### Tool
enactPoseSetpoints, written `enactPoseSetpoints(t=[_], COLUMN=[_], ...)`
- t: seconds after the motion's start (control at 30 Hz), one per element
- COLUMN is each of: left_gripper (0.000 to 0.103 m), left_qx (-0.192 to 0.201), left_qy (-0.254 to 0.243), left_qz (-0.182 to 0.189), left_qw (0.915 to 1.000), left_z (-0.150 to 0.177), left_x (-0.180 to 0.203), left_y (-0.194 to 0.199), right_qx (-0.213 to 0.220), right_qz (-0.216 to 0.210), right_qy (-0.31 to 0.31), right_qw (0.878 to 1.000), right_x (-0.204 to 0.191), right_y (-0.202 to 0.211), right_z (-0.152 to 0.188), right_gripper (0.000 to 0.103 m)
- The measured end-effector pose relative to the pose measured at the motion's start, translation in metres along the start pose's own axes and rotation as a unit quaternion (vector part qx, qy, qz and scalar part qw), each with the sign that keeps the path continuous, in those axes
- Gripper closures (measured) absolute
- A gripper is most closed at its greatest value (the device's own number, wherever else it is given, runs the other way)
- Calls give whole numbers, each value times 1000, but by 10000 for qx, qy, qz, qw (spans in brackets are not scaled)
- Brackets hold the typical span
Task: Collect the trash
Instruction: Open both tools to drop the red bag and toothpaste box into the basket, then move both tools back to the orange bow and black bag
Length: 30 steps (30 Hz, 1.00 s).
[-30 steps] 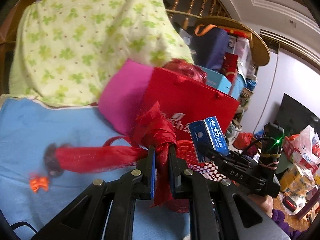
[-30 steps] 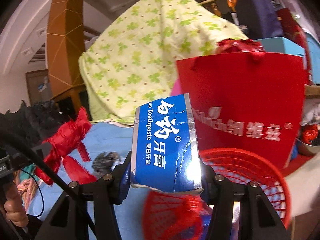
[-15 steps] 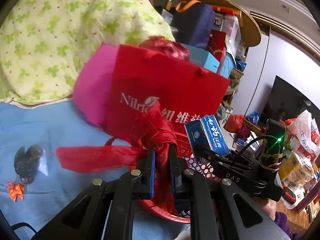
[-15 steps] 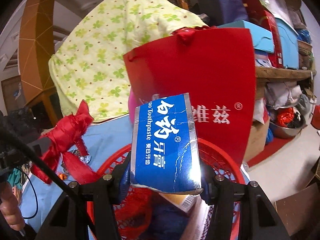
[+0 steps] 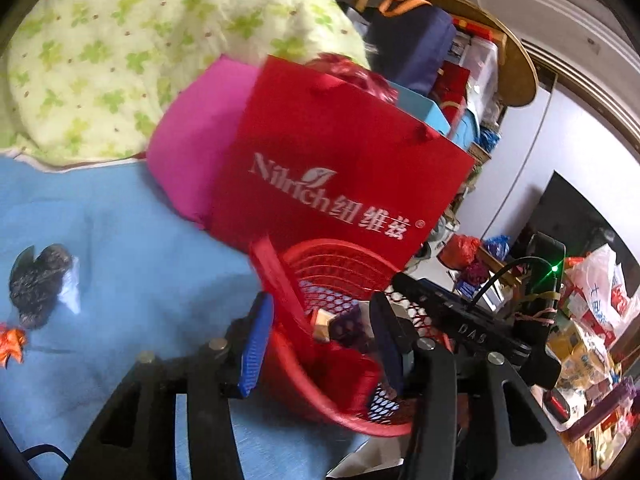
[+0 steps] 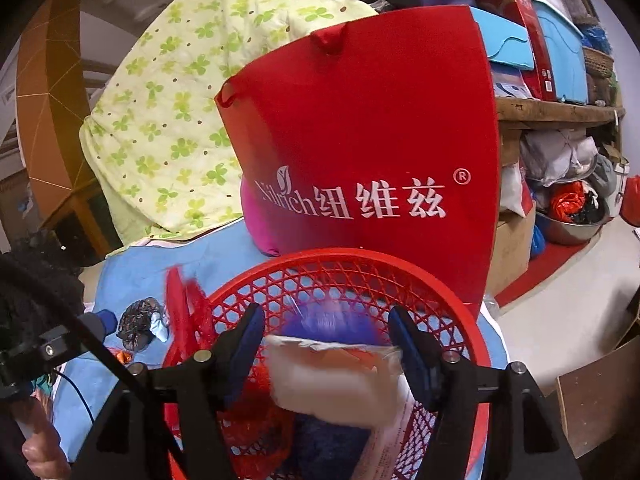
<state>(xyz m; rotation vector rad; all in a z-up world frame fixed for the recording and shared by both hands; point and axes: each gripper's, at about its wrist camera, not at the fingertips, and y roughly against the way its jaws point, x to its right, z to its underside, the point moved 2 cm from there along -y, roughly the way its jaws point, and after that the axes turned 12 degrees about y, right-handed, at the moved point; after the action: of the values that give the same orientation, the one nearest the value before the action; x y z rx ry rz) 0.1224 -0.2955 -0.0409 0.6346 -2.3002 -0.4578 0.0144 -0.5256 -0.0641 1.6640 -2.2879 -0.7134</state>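
A red mesh basket (image 5: 344, 250) (image 6: 360, 258) stands on the blue sheet (image 5: 120, 264), right under both grippers. My left gripper (image 5: 320, 344) is opening over it. A red ribbon (image 5: 276, 276), blurred, drops loose between its blue pads into the basket. In the right wrist view my right gripper (image 6: 328, 340) is opening as well, and the toothpaste box (image 6: 336, 372) falls blurred between its pads onto other rubbish in the basket. A dark crumpled scrap (image 5: 38, 284) (image 6: 140, 320) and an orange wrapper (image 5: 12, 346) lie on the sheet to the left.
A tall red paper bag (image 5: 328, 168) (image 6: 380, 140) stands just behind the basket, with a pink cushion (image 5: 196, 148) and a green-flowered quilt (image 5: 120, 40) beyond. Cluttered shelves and bags fill the right. A person's hand (image 6: 40, 452) shows at the lower left.
Both grippers moved over the basket and lowered. The left let go of the red ribbon, the right let go of the toothpaste box, and both things are dropping in.
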Motion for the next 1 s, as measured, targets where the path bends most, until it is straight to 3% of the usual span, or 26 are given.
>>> enactPoseSetpoints(t=[0.1,0.27,0.53,0.67,0.8,1.0], left_gripper=[51,50,47,39,37,33], left_qx=[126,333,713,1201,1679,1896], left_qy=[192,535,845,1169,1369,2196], left_qz=[-135,-445,-974,-1428,-2252,-2072], left_qw=[9996,9970,9891,9755,9499,9343], left_z=[0,-2,3,8,9,22], left_x=[-23,-67,-125,-160,-198,-237], left_y=[16,44,97,131,157,173], right_qx=[89,140,410,490,435,-55], right_qz=[6,-47,-424,-1080,-1447,-1738], right_qy=[69,405,921,883,906,1027], right_qw=[9999,9991,9940,9890,9844,9794], right_x=[-11,-45,-125,-162,-196,-239], right_y=[0,-4,-7,-13,-28,-65], right_z=[-5,-13,-29,-31,-29,-16], right_gripper=[29,29,29,29,24,24])
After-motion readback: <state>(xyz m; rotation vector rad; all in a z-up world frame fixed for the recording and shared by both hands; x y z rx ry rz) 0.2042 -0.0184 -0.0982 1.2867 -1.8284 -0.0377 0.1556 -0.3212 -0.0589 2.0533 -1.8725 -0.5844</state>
